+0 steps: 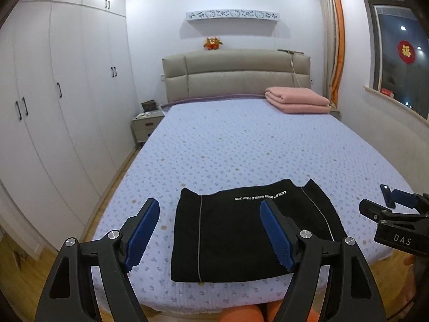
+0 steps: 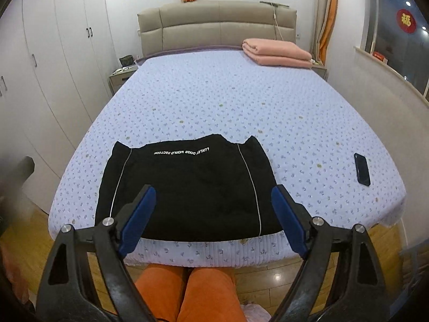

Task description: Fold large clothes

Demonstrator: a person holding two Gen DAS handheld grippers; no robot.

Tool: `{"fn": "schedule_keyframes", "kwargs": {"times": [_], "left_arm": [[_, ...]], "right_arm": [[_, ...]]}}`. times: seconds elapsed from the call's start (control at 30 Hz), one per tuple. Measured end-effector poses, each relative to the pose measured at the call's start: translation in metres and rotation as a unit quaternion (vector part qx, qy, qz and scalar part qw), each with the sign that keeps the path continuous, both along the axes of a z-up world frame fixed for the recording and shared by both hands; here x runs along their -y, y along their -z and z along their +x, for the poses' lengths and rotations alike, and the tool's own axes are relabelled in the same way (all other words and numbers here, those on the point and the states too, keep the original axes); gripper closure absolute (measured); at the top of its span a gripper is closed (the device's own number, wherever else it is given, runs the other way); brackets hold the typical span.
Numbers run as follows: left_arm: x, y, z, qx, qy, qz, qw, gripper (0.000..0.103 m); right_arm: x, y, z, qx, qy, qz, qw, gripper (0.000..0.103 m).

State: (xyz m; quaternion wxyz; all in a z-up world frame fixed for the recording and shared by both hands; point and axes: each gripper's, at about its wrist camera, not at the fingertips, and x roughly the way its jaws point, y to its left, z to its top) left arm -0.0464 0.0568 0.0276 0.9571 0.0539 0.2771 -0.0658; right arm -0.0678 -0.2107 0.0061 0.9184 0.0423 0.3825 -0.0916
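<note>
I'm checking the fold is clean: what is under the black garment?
The black garment lies flat on the floral bedspread, which shows all around it. Whatever lies between its folded layers is covered.

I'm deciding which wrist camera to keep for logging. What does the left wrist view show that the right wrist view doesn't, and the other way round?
Only the left wrist view shows the right gripper from the side at its right edge, and the full decorated wall shelf.

Only the right wrist view shows the whole phone lying on the bed, and the person's orange trousers clearly.

Both show the folded black garment near the foot of the bed, the pink blanket by the headboard, the wardrobe, and their own open gripper, left and right, holding nothing.
</note>
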Motion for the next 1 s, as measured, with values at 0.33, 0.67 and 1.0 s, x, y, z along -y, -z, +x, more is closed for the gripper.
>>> {"fn": "schedule_keyframes", "kwargs": {"times": [0.33, 0.67, 1.0], "left_arm": [[-0.006, -0.001, -0.006, 0.0, -0.011, -0.012, 0.9999, 0.024], [0.003, 0.004, -0.004, 0.001, -0.018, -0.007, 0.9998, 0.024], [0.005, 0.007, -0.002, 0.001, -0.02, -0.014, 0.9997, 0.023]], "right_arm": [[-0.013, -0.002, 0.0, 0.006, -0.005, -0.002, 1.0, 0.015], [-0.008, -0.005, 0.001, 0.009, -0.004, 0.003, 1.0, 0.012], [-0.004, -0.002, 0.004, 0.004, 0.003, 0.004, 1.0, 0.01]]}}
